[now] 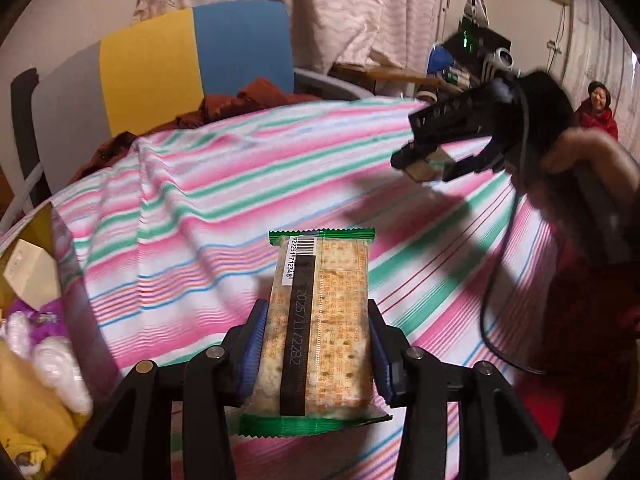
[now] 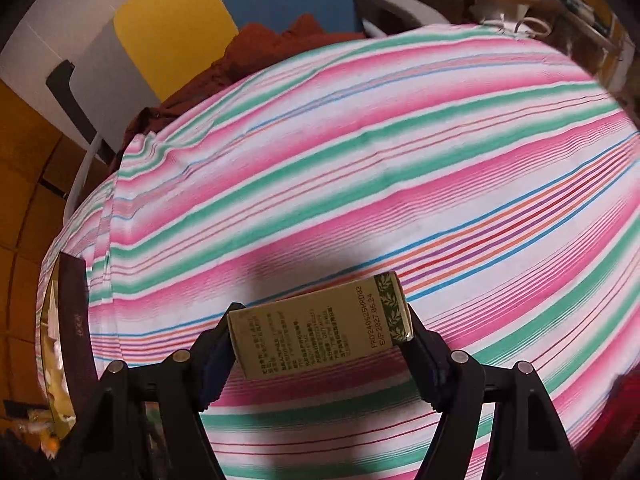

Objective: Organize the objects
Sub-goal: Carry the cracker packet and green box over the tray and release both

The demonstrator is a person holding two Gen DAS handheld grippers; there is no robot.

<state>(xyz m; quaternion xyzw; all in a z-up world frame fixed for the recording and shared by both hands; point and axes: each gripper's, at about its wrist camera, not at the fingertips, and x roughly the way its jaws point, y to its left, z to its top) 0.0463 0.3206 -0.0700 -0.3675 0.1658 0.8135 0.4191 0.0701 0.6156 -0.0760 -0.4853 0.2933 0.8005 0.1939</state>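
Our left tongs [image 1: 318, 344] grip a cracker packet [image 1: 320, 328], right tongs [image 2: 320, 344] a small carton [image 2: 320, 330], above the striped desk [image 2: 360, 160]; snack box [image 1: 28, 320] lower left.

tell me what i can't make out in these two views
- Cracker packet front: left wrist view shows only its seam side; left gripper pads cover its edges.
- Small box brand face: turned away in the right wrist view.
- Right gripper load: motion-blurred in the left wrist view.
- Container contents: cut off at both views' left edge.
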